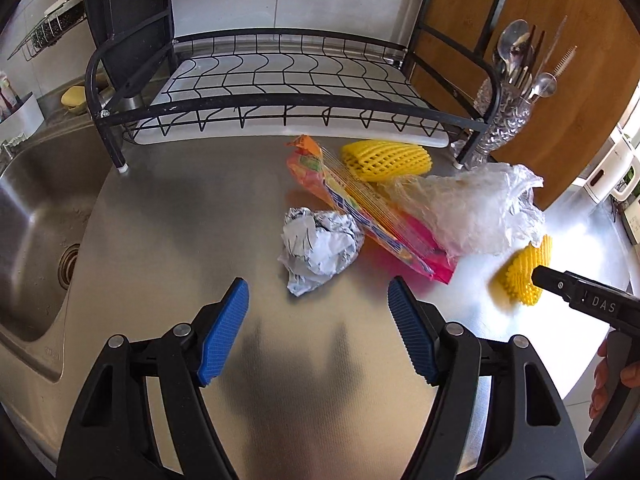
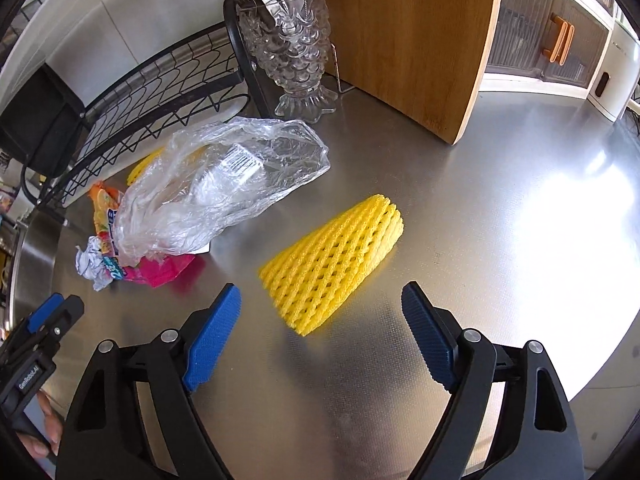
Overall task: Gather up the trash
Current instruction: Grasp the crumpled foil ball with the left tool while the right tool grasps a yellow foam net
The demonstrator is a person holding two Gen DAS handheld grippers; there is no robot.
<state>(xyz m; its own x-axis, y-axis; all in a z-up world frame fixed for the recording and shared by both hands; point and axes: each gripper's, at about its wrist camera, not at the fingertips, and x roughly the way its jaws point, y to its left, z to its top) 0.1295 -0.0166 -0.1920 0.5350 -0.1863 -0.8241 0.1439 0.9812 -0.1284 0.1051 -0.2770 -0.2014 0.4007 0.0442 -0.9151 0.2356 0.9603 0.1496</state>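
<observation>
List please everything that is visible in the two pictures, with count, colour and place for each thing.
foam fruit net: 2, yellow; one alone on the counter ahead of the right gripper, the other by the rack.
plastic bag: 1, clear; over the wrapper's end.
snack wrapper: 1, orange and pink; mid-counter.
crumpled paper: 1, white-grey; ahead of the left gripper.
dish rack: 1, black wire; back of counter.
cutlery holder: 1, clear glass, with spoons and forks; beside the rack.
cutting board: 1, wooden; upright.
sink: 1, steel; left.
counter: 1, steel.
left gripper: open, empty.
right gripper: open, empty.
</observation>
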